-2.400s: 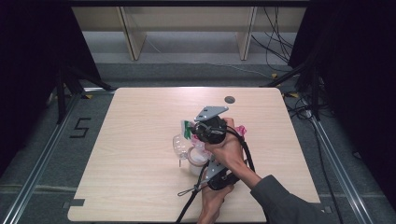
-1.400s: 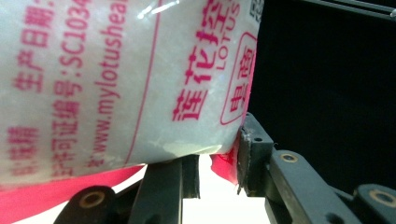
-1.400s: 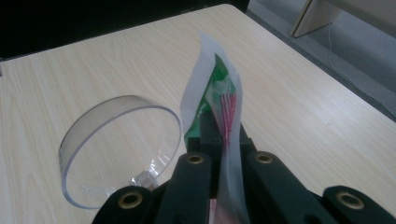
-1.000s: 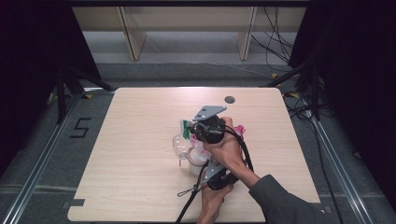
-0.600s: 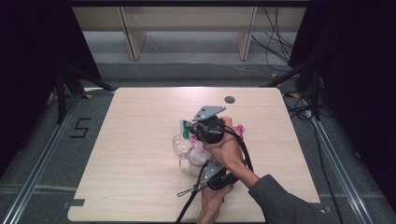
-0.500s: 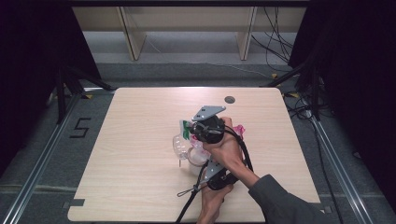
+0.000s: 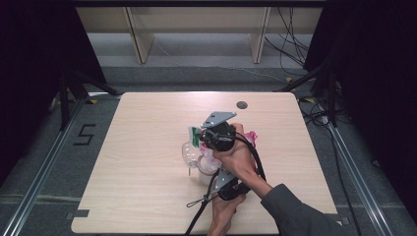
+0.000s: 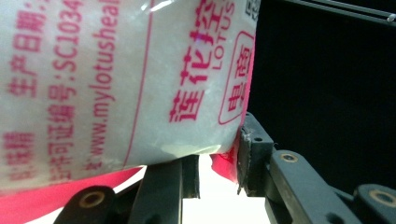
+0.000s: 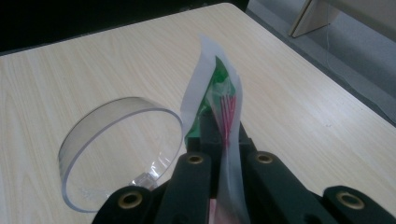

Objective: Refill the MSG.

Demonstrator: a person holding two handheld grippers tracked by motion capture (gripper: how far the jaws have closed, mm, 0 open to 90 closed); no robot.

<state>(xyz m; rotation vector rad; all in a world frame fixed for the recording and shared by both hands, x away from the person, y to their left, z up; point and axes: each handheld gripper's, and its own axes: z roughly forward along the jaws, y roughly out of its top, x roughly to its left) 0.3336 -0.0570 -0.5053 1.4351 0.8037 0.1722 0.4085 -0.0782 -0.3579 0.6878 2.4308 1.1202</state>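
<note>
Right gripper [image 9: 223, 140], jaws clamped on the top corner of a white-and-pink bag [image 8: 116, 79], holds it at the tabletop's centre; the left gripper [image 8: 217, 161], at six o'clock of it, pinches the bag's lower edge. A clear cup [image 9: 119, 154] stands at nine o'clock. Keeping both grips firm and tilting slowly should pour cleanly onto neither table [image 7: 147, 123] nor rim.

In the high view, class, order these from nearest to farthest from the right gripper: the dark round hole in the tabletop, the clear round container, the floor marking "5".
1. clear round container, just left of the right gripper
2. dark round hole, near the table's far edge
3. floor marking "5", off the table, far left
</note>
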